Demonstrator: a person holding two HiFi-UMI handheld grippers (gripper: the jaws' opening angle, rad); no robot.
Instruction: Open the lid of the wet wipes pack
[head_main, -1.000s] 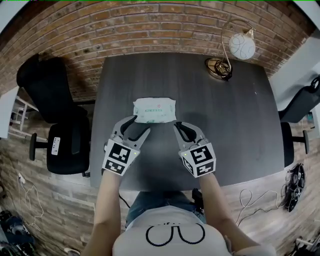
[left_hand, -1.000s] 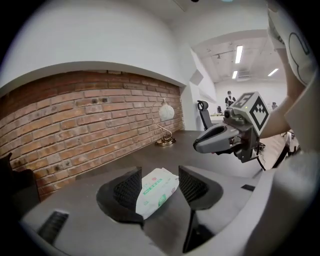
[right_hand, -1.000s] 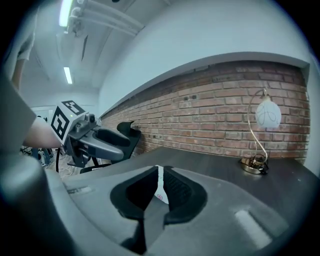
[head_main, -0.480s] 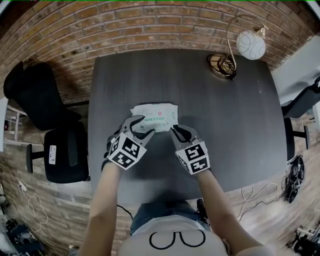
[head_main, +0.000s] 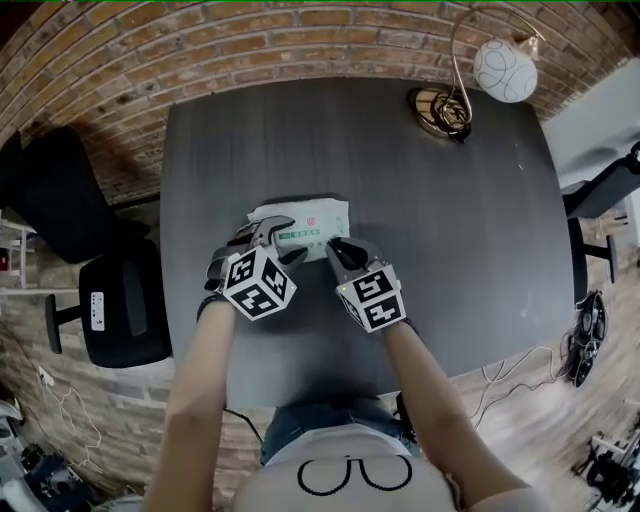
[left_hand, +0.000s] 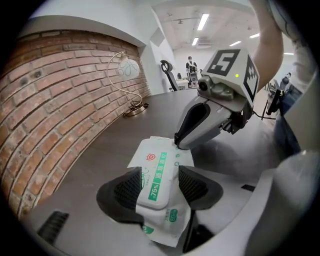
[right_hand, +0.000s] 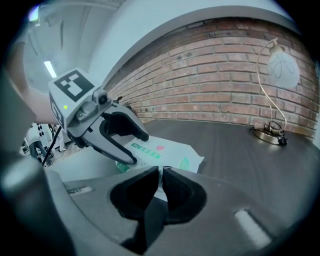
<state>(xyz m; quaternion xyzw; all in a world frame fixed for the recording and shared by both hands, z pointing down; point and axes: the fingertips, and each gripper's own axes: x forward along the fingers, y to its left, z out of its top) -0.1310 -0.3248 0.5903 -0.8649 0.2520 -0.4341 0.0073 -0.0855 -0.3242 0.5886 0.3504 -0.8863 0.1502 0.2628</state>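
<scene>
The white wet wipes pack (head_main: 312, 216) with green print lies on the dark table (head_main: 450, 250), its flat white lid (left_hand: 154, 187) facing up. My left gripper (head_main: 278, 243) straddles the pack's left end, and in the left gripper view (left_hand: 160, 186) its jaws press against both sides of the lid. My right gripper (head_main: 334, 246) is at the pack's near right corner. In the right gripper view (right_hand: 161, 181) its jaws are almost together, with a white sliver of the pack (right_hand: 167, 149) between them. The right gripper's tip (left_hand: 176, 144) rests on that corner.
A gold lamp with a white globe (head_main: 503, 70) stands at the table's far right corner. A black office chair (head_main: 110, 300) stands left of the table and another (head_main: 605, 200) right of it. A brick wall runs behind the table.
Both grippers moved forward from the near table edge onto the pack. The left closed round its lid end. The right's jaws came together at the near corner.
</scene>
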